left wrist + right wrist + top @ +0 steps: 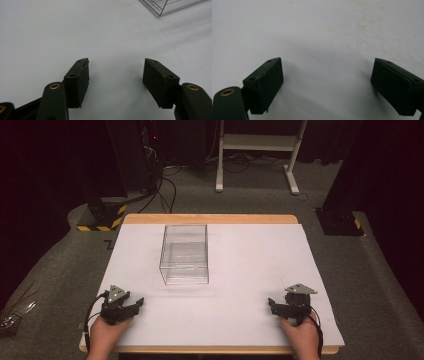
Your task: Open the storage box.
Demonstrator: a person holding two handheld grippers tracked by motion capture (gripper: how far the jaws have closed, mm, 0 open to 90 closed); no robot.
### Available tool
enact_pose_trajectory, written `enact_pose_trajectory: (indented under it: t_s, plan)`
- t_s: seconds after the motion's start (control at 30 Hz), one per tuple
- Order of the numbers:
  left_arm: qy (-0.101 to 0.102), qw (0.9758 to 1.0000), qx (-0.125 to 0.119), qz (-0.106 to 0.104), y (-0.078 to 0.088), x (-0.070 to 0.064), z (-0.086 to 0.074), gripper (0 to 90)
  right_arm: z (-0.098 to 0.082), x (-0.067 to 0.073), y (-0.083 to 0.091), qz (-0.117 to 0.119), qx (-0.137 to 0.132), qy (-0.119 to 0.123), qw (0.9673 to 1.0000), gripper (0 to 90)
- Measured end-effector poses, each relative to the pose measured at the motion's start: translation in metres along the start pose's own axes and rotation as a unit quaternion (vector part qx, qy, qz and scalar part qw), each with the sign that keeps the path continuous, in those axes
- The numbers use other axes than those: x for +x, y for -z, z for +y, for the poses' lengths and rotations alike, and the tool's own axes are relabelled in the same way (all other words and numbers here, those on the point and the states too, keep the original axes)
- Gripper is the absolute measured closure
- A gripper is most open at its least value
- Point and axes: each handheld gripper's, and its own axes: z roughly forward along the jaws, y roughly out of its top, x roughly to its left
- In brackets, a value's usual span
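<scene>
A clear plastic box (184, 253) stands on the white table sheet (240, 285), left of centre and toward the back; one corner of the clear box (172, 6) shows at the top right of the left gripper view. My left gripper (134, 305) rests near the front left edge, held by a hand, open with nothing between its jaws (116, 72). My right gripper (272, 305) rests near the front right edge, held by the other hand, open wide over bare sheet (325, 75). Both point inward toward the middle.
The wooden table edge (210, 218) runs along the back. Beyond it on the floor are a white stand (260, 155), cables (165, 185) and black bases with yellow stripes (102, 217). Bare sheet lies between the grippers and the box.
</scene>
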Motion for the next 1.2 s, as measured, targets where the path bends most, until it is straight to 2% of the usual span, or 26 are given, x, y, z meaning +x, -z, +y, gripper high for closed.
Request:
enact_pose_trajectory:
  t_s: [0.07, 0.13, 0.23, 0.4, 0.53, 0.67, 0.9, 1.0, 1.2]
  plan:
    - [0.005, 1.0000, 0.001, -0.003, 0.002, 0.000, 0.001, 34.3, 0.000, 0.000, 0.000, 0.000, 0.000, 0.000, 1.0000, 10.8]
    - [0.015, 0.9997, 0.000, -0.018, 0.005, 0.001, 0.003, 33.2, 0.000, 0.000, 0.000, 0.000, 0.000, 0.000, 1.0000, 10.8]
    - [0.011, 0.9992, -0.008, -0.036, 0.008, -0.003, 0.005, 32.8, 0.000, 0.000, 0.000, 0.000, 0.000, 0.000, 1.0000, 10.8]
    - [0.009, 0.9983, -0.018, -0.055, 0.009, -0.009, 0.008, 32.7, 0.000, 0.000, 0.000, 0.000, 0.000, 0.000, 1.0000, 10.8]
    - [0.017, 0.9966, -0.034, -0.072, 0.010, -0.013, 0.011, 34.1, 0.000, 0.000, 0.000, 0.000, 0.000, 0.000, 1.0000, 10.8]
    - [0.009, 0.9957, -0.046, -0.080, 0.012, -0.018, 0.014, 34.2, 0.000, 0.000, 0.000, 0.000, 0.000, 0.000, 1.0000, 10.8]
    - [0.003, 0.9938, -0.046, -0.101, 0.011, -0.029, 0.020, 34.3, 0.000, 0.000, 0.000, 0.000, 0.000, 0.001, 1.0000, 10.8]
    - [-0.008, 0.9933, -0.046, -0.106, 0.009, -0.033, 0.022, 34.3, 0.000, 0.000, 0.000, 0.000, 0.000, 0.001, 1.0000, 10.8]
    - [-0.018, 0.9910, -0.055, -0.120, 0.009, -0.046, 0.028, 34.3, 0.000, 0.000, 0.000, 0.000, -0.001, 0.001, 1.0000, 10.8]
